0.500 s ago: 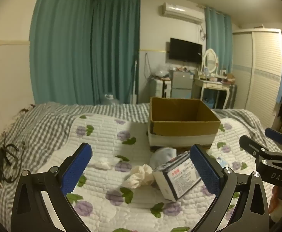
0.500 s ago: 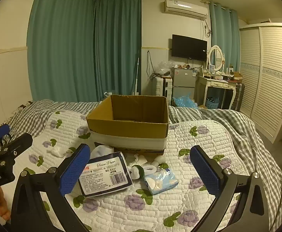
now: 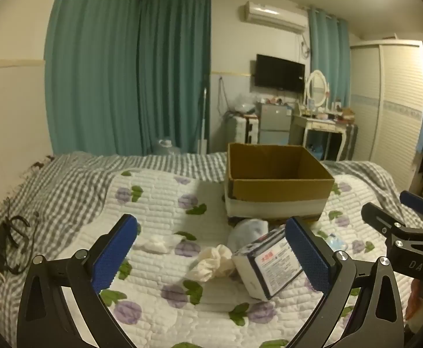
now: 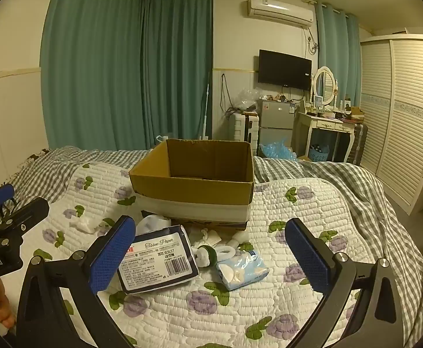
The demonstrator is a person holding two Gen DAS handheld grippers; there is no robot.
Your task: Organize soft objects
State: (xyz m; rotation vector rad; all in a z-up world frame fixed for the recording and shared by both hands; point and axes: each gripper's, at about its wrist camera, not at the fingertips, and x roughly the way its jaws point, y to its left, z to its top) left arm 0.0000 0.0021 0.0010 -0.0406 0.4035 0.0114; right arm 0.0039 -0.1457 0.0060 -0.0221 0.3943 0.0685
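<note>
An open cardboard box stands on the bed quilt. In front of it lie a dark tissue-paper pack, a cream scrunched cloth, a white cloth, a pale rounded item, a small white-and-green plush and a light-blue tissue packet. My left gripper is open and empty above the cream cloth. My right gripper is open and empty above the plush.
Black cables lie on the grey checked blanket at the left. Beyond the bed stand teal curtains, a small fridge, a white dressing table and a wardrobe.
</note>
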